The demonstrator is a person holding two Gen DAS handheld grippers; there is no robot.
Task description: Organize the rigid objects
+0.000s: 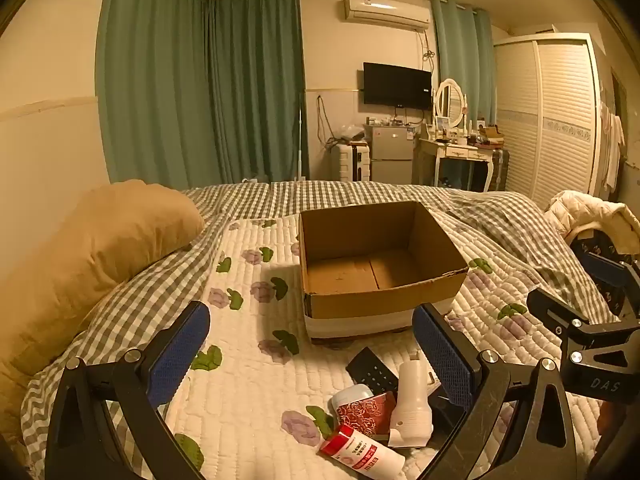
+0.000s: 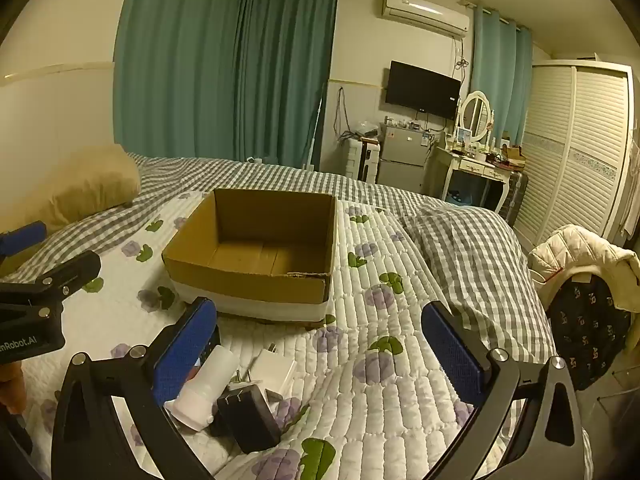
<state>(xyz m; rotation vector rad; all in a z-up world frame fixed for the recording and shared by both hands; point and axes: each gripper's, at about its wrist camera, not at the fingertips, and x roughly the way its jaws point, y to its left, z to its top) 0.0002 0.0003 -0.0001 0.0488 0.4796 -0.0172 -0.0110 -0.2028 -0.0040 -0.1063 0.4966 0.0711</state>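
Note:
An empty cardboard box point(image 1: 376, 264) stands open on the quilted bed; it also shows in the right wrist view point(image 2: 256, 248). A pile of small items lies in front of it: a black remote point(image 1: 370, 370), a white flashlight point(image 1: 412, 404) point(image 2: 206, 390), a red rose-patterned case point(image 1: 366, 414), a white tube with a red cap point(image 1: 362, 454), a black charger point(image 2: 248, 416) and a white charger point(image 2: 274, 368). My left gripper point(image 1: 312, 360) is open and empty, above the pile. My right gripper point(image 2: 320, 354) is open and empty, just right of the pile.
A tan pillow point(image 1: 92, 260) lies at the left. A checkered blanket point(image 2: 472, 256) is bunched at the right. A chair with a white jacket point(image 2: 580, 264) stands beside the bed. The other gripper shows at each view's edge point(image 1: 592, 344) point(image 2: 36, 304).

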